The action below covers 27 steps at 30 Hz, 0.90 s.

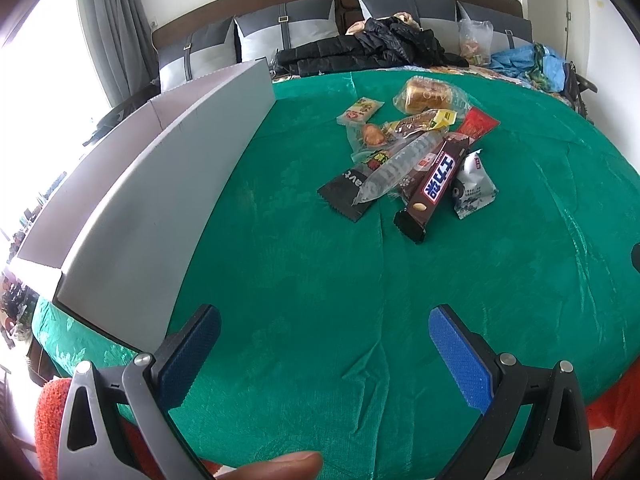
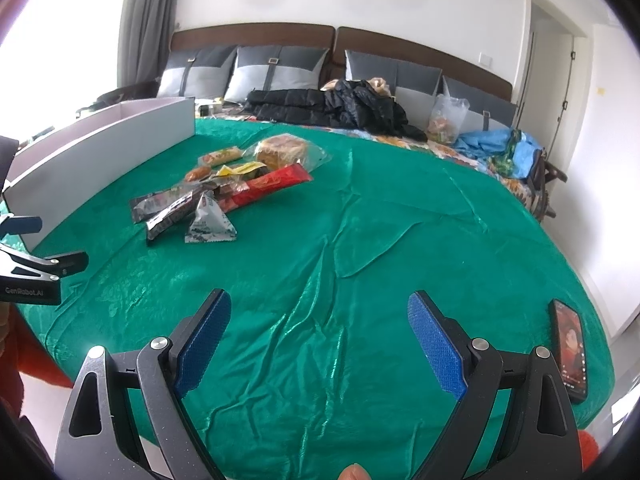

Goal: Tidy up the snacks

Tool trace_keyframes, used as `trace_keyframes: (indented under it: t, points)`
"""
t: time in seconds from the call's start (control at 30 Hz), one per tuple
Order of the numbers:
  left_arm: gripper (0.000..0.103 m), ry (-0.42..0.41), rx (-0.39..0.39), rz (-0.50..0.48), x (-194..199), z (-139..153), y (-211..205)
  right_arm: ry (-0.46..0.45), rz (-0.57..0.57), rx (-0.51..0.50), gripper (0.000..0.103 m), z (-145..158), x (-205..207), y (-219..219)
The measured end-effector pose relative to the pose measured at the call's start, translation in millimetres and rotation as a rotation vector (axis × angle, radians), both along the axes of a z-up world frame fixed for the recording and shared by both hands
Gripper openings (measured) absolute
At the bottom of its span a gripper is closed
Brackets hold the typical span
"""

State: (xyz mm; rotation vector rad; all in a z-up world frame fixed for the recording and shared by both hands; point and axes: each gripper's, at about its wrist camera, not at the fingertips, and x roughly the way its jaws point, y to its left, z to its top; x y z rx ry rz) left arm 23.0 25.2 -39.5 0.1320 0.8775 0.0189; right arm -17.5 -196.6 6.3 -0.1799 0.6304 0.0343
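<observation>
Both grippers empty, jaws apart: left gripper [image 1: 324, 354], right gripper [image 2: 320, 342]. Snacks [image 1: 412, 160] piled mid-cloth, ahead of the left, ahead-left of the right. Box [image 1: 160, 184] lies left. Left looks nearer; chocolate bar [image 1: 434, 186] points roughly toward it.

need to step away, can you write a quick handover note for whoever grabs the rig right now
Left claw: open, empty, above the green cloth, box on its left.
Right claw: open, empty, above bare cloth, with a phone to its right.
Snacks: all in one loose pile mid-cloth, including a brown chocolate bar, a white triangular pack, a red packet and wrapped bread.
Grey box: along the left edge of the cloth; its inside is not visible.
Done: nothing that shows.
Left: move the snacks from the pile, presumably into the box.
</observation>
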Motion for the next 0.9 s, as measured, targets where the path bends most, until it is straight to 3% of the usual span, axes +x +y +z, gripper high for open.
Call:
trace_keyframes:
  t: [0.43,0.77,0.9]
  points:
    - [0.103,0.090,-0.027,0.013,10,-22,6,0.026,0.002,0.004,0.092,-5,3,-1]
    - [0.103,0.138,-0.041,0.023,16,-34,10,0.231,-0.058,0.050,0.092,-42,22,-18]
    - [0.103,0.139,-0.049,0.023,16,-35,11,0.266,-0.079,0.067,0.092,-47,24,-24]
